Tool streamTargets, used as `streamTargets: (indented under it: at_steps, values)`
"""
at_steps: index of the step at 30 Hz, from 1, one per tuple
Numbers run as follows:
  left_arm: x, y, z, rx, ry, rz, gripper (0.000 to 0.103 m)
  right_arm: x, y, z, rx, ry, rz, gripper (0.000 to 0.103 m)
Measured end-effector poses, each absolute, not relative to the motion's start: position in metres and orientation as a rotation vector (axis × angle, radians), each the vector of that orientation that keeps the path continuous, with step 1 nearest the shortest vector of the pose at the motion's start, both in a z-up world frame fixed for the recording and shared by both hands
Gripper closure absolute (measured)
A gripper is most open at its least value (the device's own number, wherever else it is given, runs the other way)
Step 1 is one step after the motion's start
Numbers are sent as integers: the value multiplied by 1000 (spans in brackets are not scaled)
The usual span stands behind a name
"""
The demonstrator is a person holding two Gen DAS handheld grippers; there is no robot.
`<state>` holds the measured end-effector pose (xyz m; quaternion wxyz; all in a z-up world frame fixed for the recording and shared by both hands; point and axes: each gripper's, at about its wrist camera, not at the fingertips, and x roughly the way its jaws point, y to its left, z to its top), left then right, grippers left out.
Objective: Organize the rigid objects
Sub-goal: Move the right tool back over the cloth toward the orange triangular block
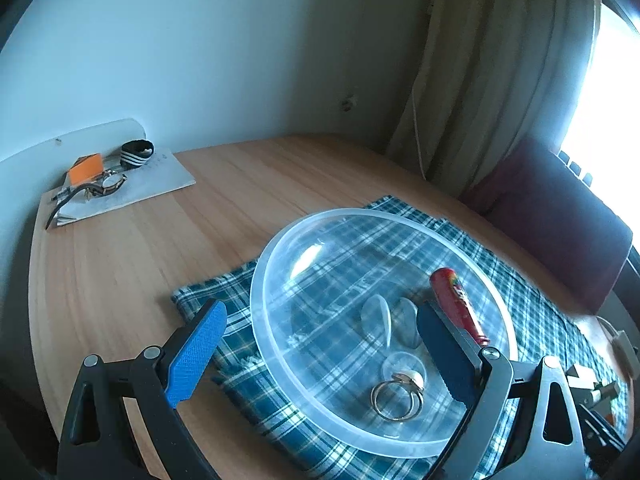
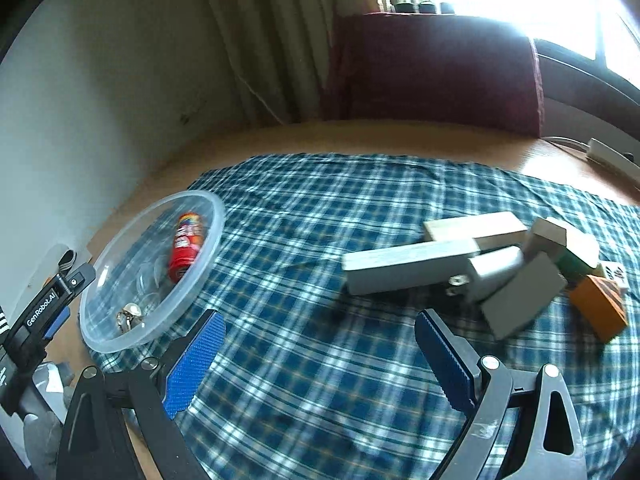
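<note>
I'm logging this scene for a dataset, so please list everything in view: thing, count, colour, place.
Bowl: one, clear, on cloth.
Tube: one, red, in bowl.
Ring: one, gold, in bowl.
Clear pieces: several, in bowl.
Blocks: a pile, grey, beige, green, orange, on cloth.
Cloth: one, blue plaid, on table.
Table: one, wooden.
Papers: white, far corner, holding watch, orange item, striped item.
Left gripper: open, around the bowl.
Right gripper: open, over cloth.

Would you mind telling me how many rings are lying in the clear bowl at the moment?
1: a gold ring lies at the near edge of the bowl, next to small clear pieces. Others may be hidden behind the tube.
</note>
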<state>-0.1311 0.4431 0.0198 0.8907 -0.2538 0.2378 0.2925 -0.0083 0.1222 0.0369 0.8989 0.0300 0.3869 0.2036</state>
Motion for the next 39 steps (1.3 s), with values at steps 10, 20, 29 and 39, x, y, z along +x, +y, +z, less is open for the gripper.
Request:
streamTargets:
  at_steps: [10,20,29,39]
  values:
    - [-123,428,25,-452,508,598,7,-9,79,39,111,776,339,5]
    - [-104,383,35,-376,551,465,7,-5,27,37,183,759,219,5]
    - [-80,341,46,-341,618,310,7,-6,-20,38,250,738,111,5]
    - [-52,304,51,-325,687,187,7,3,-66,30,245,793,-15,5]
